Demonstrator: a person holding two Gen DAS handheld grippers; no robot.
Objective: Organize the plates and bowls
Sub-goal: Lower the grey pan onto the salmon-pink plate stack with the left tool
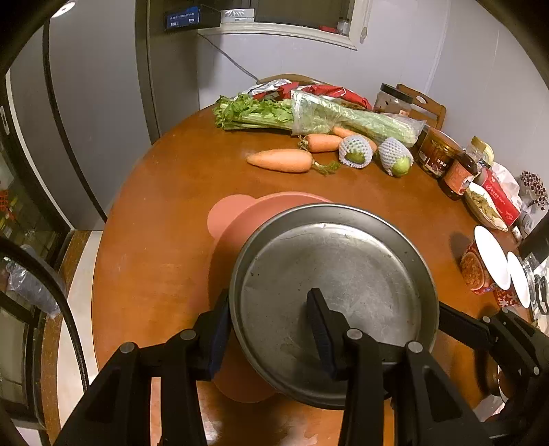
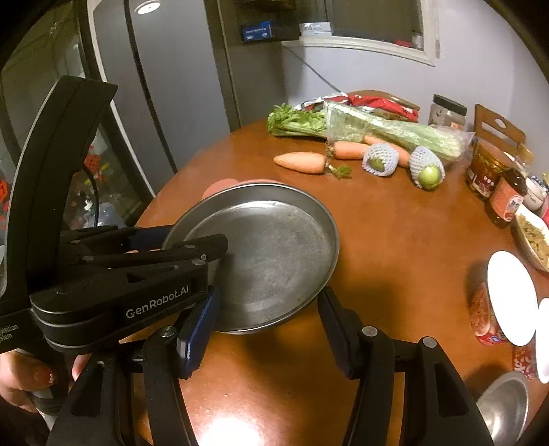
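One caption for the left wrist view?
Left gripper holding a metal plate by its rim above a pink plate.

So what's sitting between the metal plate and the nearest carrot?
Part of a pink plate shows from under the metal plate; beyond it is bare wooden table up to the carrot. The left wrist view shows it best.

Ahead of my tongs I see a round brown wooden bench (image 1: 164, 206) against a pale grey wall (image 1: 394, 68). A white-framed window (image 1: 284, 29) sits high beyond them, a grey fridge (image 2: 171, 85) far left, a wooden chair (image 1: 427, 103) behind.
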